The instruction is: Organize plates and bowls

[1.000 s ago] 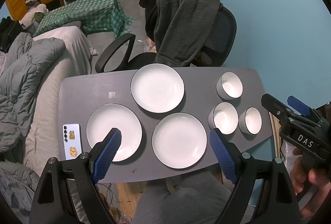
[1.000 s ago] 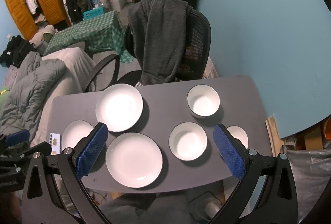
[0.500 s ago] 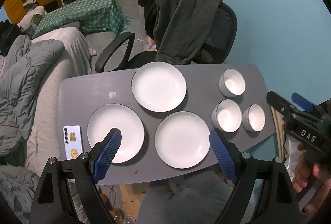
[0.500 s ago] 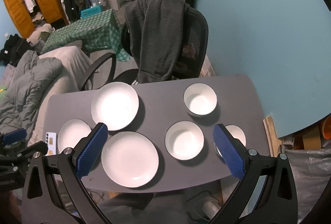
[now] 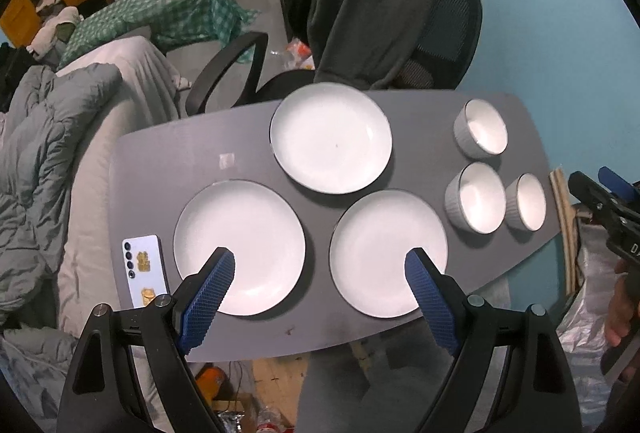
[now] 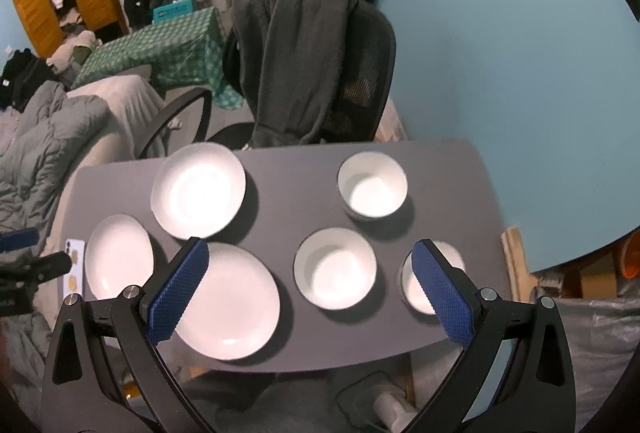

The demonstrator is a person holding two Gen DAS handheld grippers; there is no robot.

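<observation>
Three white plates lie on a grey table [image 5: 168,161]: a far plate [image 5: 331,137], a near left plate [image 5: 239,246] and a near right plate [image 5: 387,253]. Three white bowls sit at the right: a far bowl [image 5: 481,127], a middle bowl [image 5: 476,198] and a small bowl [image 5: 525,202]. My left gripper [image 5: 320,267] is open above the two near plates. My right gripper [image 6: 306,265] is open above the middle bowl [image 6: 336,268], with the small bowl [image 6: 420,293] partly behind its right finger.
A phone [image 5: 145,270] lies at the table's left front edge. An office chair [image 5: 400,33] draped with dark clothing stands behind the table. A bed with grey bedding [image 5: 44,161] is at the left. The blue wall [image 6: 520,73] is at the right.
Both grippers have drifted slightly; the table and dishes sit a little lower and nearer in both views. No dish has moved and both grippers stay open.
</observation>
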